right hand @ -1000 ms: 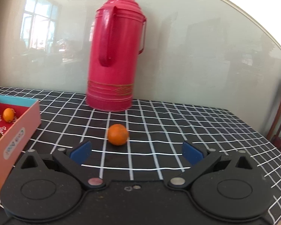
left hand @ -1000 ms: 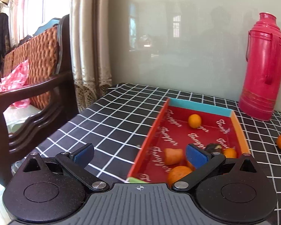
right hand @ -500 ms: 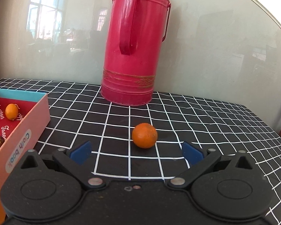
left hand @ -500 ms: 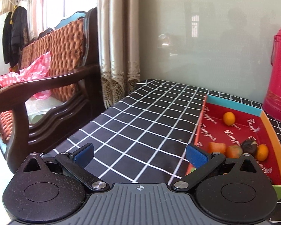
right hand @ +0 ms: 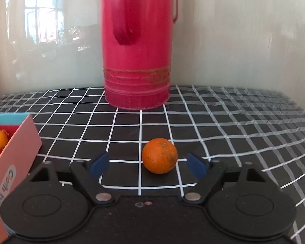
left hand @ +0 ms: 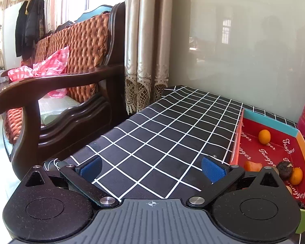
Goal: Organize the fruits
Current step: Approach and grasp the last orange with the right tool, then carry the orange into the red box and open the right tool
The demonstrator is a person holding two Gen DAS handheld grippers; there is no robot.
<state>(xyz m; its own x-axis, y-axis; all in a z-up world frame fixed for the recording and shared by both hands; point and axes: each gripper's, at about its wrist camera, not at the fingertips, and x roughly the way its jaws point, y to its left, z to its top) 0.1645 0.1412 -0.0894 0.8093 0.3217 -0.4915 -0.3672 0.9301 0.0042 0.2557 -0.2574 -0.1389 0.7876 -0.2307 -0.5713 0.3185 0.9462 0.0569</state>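
Nearest to us, the R gripper (right hand: 146, 165) has its jaws apart w/ nothing pinched; they've just been closing. The orange (right hand: 159, 155) sits on the cloth (right hand: 223, 138) just ahead, between the fingertips but right of centre, touching neither pad. It's round, so no axis to match. L gripper (left hand: 151, 166) is open and empty over bare cloth; box (left hand: 292, 131) lies to its right. Flask (right hand: 137, 46) stands far behind.

My left gripper (left hand: 151, 167) and right gripper (right hand: 146, 163) match — black round housings, silver pivot screws, blue pads (left hand: 212, 169) on the jaws.
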